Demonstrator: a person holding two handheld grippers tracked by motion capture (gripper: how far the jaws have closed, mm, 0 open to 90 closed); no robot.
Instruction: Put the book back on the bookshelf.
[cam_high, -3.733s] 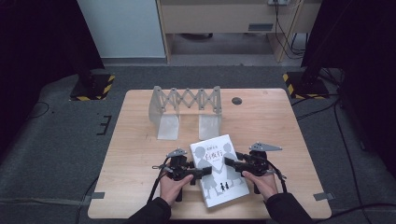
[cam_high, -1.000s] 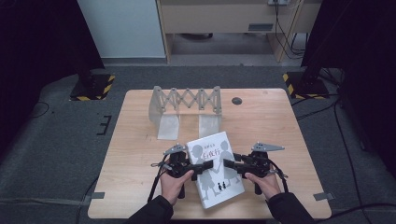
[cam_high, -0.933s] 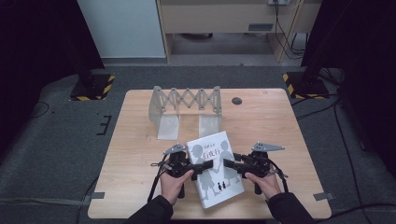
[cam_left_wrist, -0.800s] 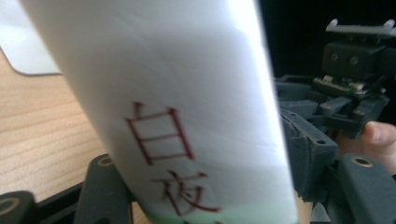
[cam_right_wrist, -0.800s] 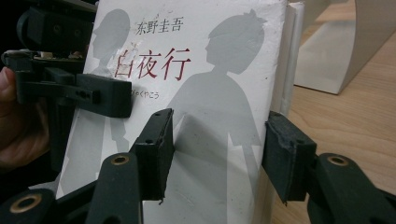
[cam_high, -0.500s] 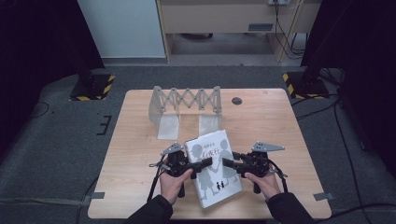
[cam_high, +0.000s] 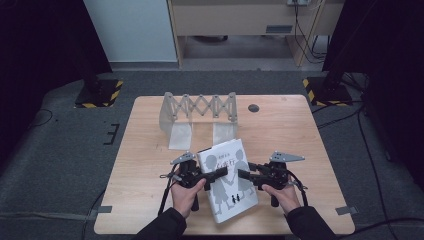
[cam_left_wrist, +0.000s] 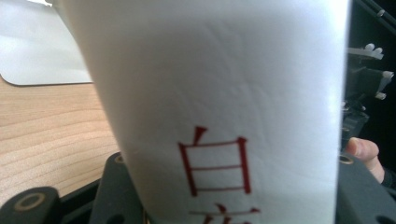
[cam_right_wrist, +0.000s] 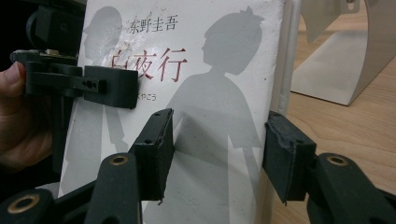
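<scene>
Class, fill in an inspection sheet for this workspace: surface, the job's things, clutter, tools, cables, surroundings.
Surface: wooden table, tape at its near corners.
Job's things: white book with grey silhouettes, held tilted at the near edge; folding metal rack standing behind it.
Clutter: a small dark round spot on the far side, nothing else seen.
Tools: left tool has just been closing, its jaws now pressed on the book at the spine side; right tool grips the opposite edge.
Cables: one black cable trails from the left tool; floor cables at right.
Surroundings: grey carpet, striped stand bases, dark curtains.
</scene>
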